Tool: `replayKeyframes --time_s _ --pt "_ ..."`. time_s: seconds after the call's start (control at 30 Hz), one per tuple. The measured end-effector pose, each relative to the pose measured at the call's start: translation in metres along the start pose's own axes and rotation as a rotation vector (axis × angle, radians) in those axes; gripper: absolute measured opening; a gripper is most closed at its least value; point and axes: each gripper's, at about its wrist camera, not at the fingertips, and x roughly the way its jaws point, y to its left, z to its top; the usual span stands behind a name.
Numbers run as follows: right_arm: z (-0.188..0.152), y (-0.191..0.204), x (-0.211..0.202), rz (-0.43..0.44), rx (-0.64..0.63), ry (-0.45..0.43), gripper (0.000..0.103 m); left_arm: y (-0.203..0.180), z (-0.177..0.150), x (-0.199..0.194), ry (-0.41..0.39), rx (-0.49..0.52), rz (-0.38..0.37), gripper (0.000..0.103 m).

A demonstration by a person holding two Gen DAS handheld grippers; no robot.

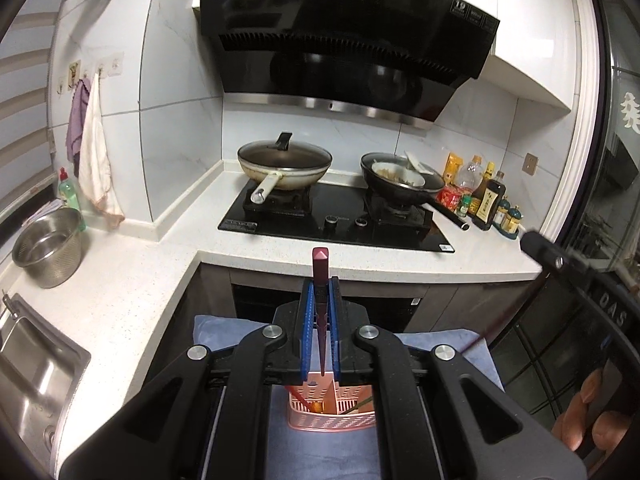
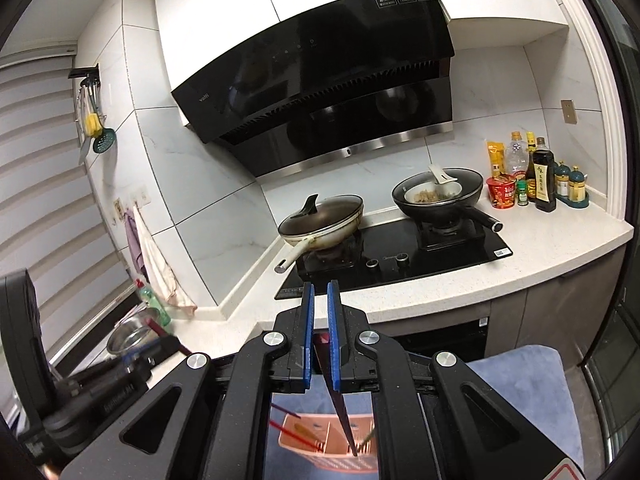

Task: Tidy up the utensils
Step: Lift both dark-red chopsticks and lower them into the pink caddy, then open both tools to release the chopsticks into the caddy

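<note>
My left gripper (image 1: 320, 280) is shut on a dark red chopstick (image 1: 321, 272), which stands upright between the blue pads with its square end on top. Its thin tip points down at a pink slotted basket (image 1: 332, 420) directly below. My right gripper (image 2: 319, 286) is shut on a dark chopstick (image 2: 340, 412) that slants down, with its tip over the right side of the same pink basket (image 2: 296, 446). Red and green chopsticks lie in the basket. In the left wrist view the right gripper (image 1: 544, 250) hangs at the right edge. The right wrist view shows the left gripper (image 2: 160, 344) at lower left.
The basket rests on a blue cloth (image 1: 224, 332) in front of an L-shaped white counter (image 1: 132, 280). On the counter are a black hob (image 1: 336, 224) with two pans, bottles (image 1: 488, 196) at the right, a steel bowl (image 1: 48, 248) and a sink (image 1: 36, 372) at the left. Fingers (image 1: 592, 420) show at the lower right.
</note>
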Motion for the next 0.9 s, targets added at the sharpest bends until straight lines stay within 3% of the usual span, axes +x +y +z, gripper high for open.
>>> replayKeyframes --time_s 0.33,0.77,0.8,0.87,0.9 --pt "-0.025 -0.007 0.046 0.013 0.033 0.069 0.007 0.01 -0.021 0.034 0.073 -0.009 0.006 0.007" --pt "-0.072 -0.027 0.069 -0.04 0.017 0.169 0.007 0.016 -0.045 0.052 0.126 -0.032 0.014 0.008" --pt "-0.073 -0.028 0.068 -0.045 0.016 0.168 0.012 0.017 -0.045 0.051 0.123 -0.034 0.019 0.01" --pt "-0.074 -0.031 0.067 -0.054 0.016 0.175 0.016 0.018 -0.046 0.049 0.119 -0.04 0.034 0.025" --pt "-0.075 -0.032 0.067 -0.056 0.018 0.177 0.02 0.018 -0.045 0.049 0.112 -0.043 0.041 0.038"
